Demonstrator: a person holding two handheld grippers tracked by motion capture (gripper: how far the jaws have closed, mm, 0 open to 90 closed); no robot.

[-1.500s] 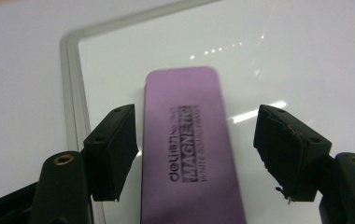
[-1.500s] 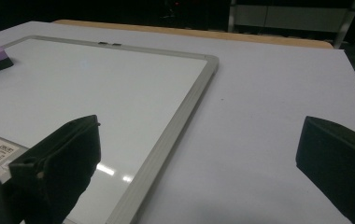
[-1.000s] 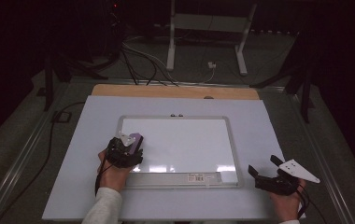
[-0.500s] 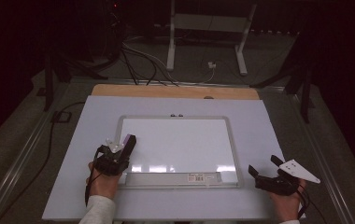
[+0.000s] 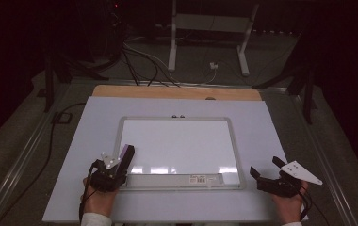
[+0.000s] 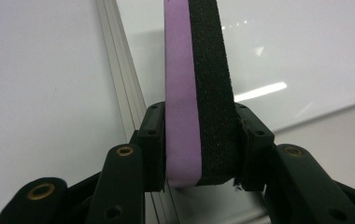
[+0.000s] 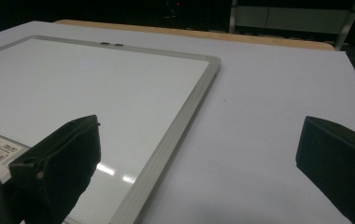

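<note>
A whiteboard (image 5: 179,141) with a grey frame lies flat in the middle of the white table top (image 5: 271,122). My left gripper (image 5: 122,164) hovers over the board's near left corner, shut on a foam eraser (image 5: 126,152) with a purple layer and a black layer. In the left gripper view the eraser (image 6: 196,84) stands on edge between the two pads, above the board's left frame (image 6: 119,93). My right gripper (image 5: 264,165) rests off the board's near right corner, open with nothing between its jaws. Past its jaws, the right gripper view looks over the whiteboard (image 7: 96,93) and bare table.
A barcode label (image 5: 205,178) sits on the board's near rail. A wooden strip (image 5: 177,92) runs along the table's far edge. Beyond it, cables (image 5: 139,56) and a white stand (image 5: 207,28) are on the floor.
My left gripper has drawn back toward the person and to the left, from over the board's left side to its near left corner, with the eraser. The right gripper has kept still.
</note>
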